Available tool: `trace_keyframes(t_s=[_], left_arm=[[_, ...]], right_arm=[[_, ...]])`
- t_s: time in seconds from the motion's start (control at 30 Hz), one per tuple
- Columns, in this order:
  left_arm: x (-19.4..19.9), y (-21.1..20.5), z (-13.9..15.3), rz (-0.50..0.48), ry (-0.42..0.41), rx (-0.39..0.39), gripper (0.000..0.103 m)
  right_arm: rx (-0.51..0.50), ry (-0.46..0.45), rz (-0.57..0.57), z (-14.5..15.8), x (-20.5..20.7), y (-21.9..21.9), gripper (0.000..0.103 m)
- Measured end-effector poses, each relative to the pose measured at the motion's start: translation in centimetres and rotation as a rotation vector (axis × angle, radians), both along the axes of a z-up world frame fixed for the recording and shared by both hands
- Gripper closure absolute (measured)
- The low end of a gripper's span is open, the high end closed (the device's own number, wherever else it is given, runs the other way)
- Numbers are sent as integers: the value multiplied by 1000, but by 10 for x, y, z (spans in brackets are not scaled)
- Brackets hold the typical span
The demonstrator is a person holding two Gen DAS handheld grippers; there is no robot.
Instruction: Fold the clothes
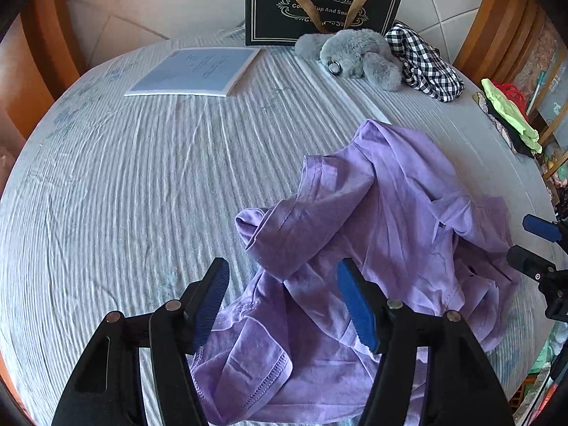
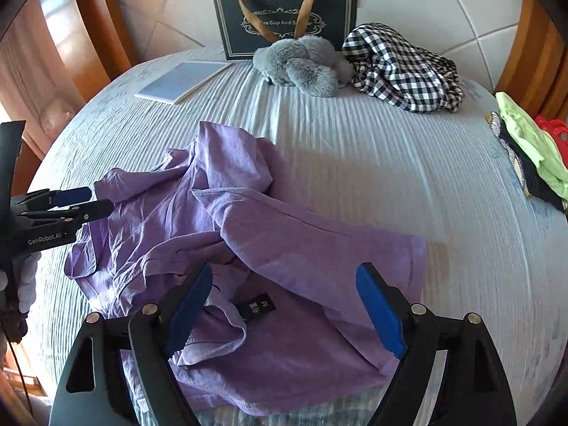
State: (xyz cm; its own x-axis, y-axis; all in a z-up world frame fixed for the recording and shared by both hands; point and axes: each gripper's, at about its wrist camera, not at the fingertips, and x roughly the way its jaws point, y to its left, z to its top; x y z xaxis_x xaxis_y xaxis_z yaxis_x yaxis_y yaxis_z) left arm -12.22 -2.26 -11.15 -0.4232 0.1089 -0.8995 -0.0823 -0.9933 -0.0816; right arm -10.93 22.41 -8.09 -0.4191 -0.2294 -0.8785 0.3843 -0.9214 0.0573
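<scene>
A crumpled purple T-shirt (image 1: pixel 383 220) lies in a loose heap on the striped bedsheet (image 1: pixel 124 184). It also shows in the right wrist view (image 2: pixel 284 248), with its black neck label (image 2: pixel 256 308) facing up. My left gripper (image 1: pixel 284 273) is open and empty, hovering over the shirt's near left edge. My right gripper (image 2: pixel 284 277) is open and empty above the collar area. Each gripper shows in the other's view: the right one (image 1: pixel 532 245) at the right edge, the left one (image 2: pixel 85 200) at the left edge.
At the far side of the bed stand a black gift bag (image 1: pixel 319 7), a grey plush toy (image 1: pixel 351 60), a black-and-white checked garment (image 2: pixel 404 67) and a blue booklet (image 1: pixel 195 71). Green and red clothes (image 2: pixel 532 149) lie at the right edge.
</scene>
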Motion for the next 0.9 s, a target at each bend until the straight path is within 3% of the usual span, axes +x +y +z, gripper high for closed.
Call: trace_keyframes(t_s=[0.1, 0.17, 0.2, 0.23, 0.27, 0.3, 0.4, 0.47, 0.53, 0.6, 0.67, 0.7, 0.73, 0.77, 0.9], left_arm=[[-11, 3, -9, -5, -25, -6, 42], [-17, 4, -16, -5, -61, -18, 86], [-19, 2, -17, 0, -72, -15, 97], [-21, -2, -14, 11, -69, -8, 97], [-22, -6, -11, 23, -66, 0, 98], [-23, -12, -6, 37, -58, 7, 98], [-25, -41, 32, 86, 27, 23, 98], [-30, -61, 63, 110, 101, 7, 98], [-41, -79, 93, 124, 171, -6, 98], [-60, -91, 117, 170, 255, -114, 98], [-85, -106, 128, 209, 292, -161, 84], [-95, -114, 131, 217, 283, -145, 67], [-100, -120, 131, 217, 255, -105, 64], [-101, -122, 130, 207, 236, -80, 64], [-78, -100, 114, 102, 205, -67, 53]], right_arm=[[23, -11, 65, -10, -13, -15, 18], [38, -17, 94, -15, -21, -23, 18], [37, -7, 79, -13, -25, -20, 20], [36, 2, 64, -11, -29, -17, 30], [35, 12, 50, -9, -33, -14, 77], [34, 22, 35, -7, -37, -11, 96], [30, 51, -9, -1, -49, -3, 97], [13, 117, -85, 22, -60, 17, 99], [-9, 177, -155, 48, -73, 37, 99], [23, 229, -194, 61, -84, 45, 98], [80, 246, -220, 62, -98, 44, 92], [62, 228, -229, 62, -103, 45, 73], [37, 209, -237, 63, -104, 47, 56], [20, 199, -243, 63, -103, 48, 25], [-9, 183, -253, 59, -74, 60, 24]])
